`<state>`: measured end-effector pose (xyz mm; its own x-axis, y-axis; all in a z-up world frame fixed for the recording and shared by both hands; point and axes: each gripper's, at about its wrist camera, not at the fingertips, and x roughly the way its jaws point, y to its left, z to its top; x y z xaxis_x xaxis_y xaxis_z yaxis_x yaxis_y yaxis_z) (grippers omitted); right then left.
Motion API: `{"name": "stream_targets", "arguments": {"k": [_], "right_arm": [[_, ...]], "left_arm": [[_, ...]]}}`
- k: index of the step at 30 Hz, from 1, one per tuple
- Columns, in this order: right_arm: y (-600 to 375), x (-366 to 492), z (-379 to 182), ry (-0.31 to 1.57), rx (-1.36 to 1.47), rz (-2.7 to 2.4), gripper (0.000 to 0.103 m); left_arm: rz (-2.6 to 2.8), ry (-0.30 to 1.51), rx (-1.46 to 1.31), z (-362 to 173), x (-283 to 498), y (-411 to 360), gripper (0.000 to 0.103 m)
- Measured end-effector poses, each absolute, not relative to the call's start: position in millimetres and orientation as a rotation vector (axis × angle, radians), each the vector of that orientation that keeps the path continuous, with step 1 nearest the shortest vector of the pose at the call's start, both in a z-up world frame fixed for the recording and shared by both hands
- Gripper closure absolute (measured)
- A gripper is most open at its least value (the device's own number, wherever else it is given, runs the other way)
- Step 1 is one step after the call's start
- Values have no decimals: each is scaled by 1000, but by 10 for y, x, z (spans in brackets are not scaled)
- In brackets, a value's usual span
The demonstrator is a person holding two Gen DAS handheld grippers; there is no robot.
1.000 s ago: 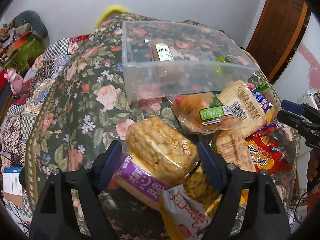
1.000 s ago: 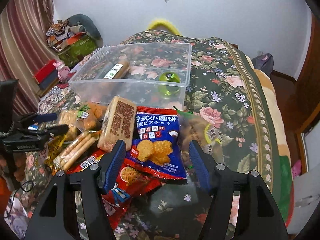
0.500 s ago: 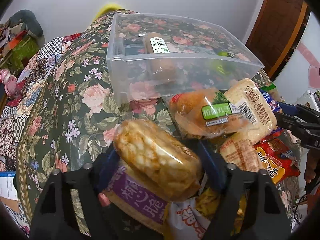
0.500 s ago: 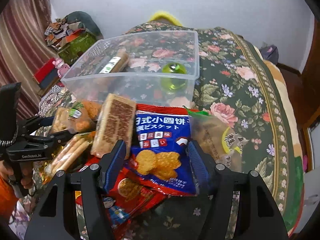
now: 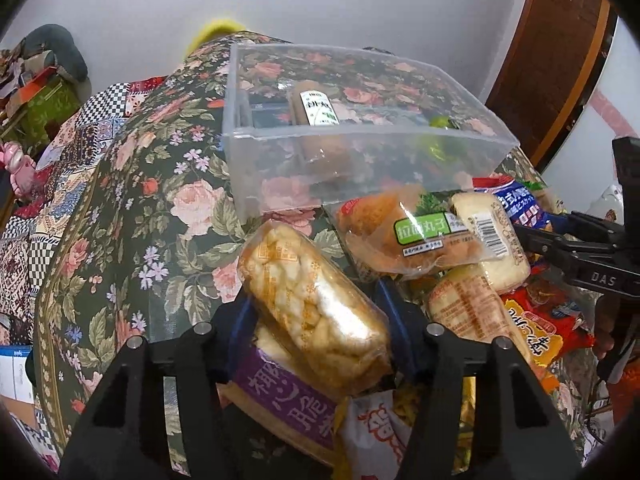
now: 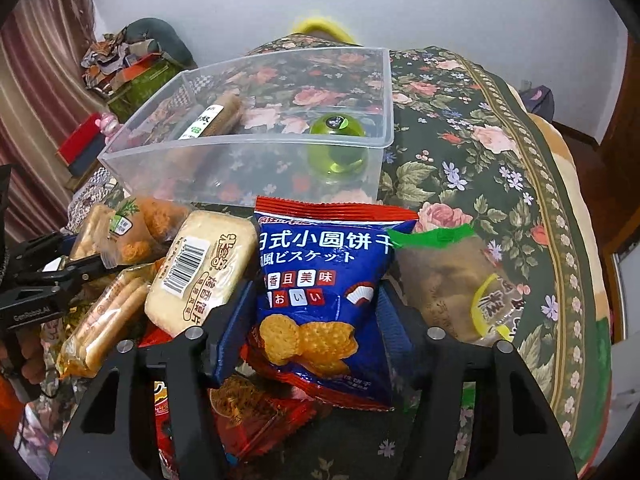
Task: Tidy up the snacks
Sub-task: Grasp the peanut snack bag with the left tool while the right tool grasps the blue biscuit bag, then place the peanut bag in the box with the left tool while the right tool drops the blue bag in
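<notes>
My left gripper (image 5: pixel 316 312) is shut on a clear pack of golden puffed snack (image 5: pixel 308 304), held tilted above the snack pile. My right gripper (image 6: pixel 312 308) is shut on a blue biscuit bag (image 6: pixel 324 280) with red edges, lifted off the pile. A clear plastic bin (image 5: pixel 360 136) stands ahead on the flowered cloth; it also shows in the right wrist view (image 6: pixel 256 152). Inside it lie a brown roll with a white label (image 6: pixel 212 118) and a green jelly cup (image 6: pixel 338 140). The right gripper's body shows at the right of the left wrist view (image 5: pixel 576 248).
Loose snacks lie in front of the bin: a bag with a green label (image 5: pixel 416 236), a pale cake with a barcode (image 6: pixel 200 272), a cracker pack (image 6: pixel 104 320), red bags (image 5: pixel 544 328), a purple-labelled pack (image 5: pixel 288 396) and a clear bag with a green top (image 6: pixel 460 280). The flowered cloth (image 6: pixel 500 152) drops off at the right.
Both grippers have closed on their packs and lifted them. The left has raised the puffed snack and the right the blue bag, both nearer the bin.
</notes>
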<state>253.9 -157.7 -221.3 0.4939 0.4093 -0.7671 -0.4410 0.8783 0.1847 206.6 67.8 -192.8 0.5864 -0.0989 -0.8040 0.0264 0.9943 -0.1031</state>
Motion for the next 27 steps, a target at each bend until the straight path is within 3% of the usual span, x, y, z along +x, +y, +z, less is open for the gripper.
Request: {"name": "stream_targets", "arguments": {"k": [6,27], "right_arm": [[-1661,2545,-2169,919,-6,513,57],[-1571,2497,-1358,714,-3,556,58]], "left_arm": [[-66,895,-90,-1738,1965,704,45],[-94,720,-95,-935,2004,641,45]]}}
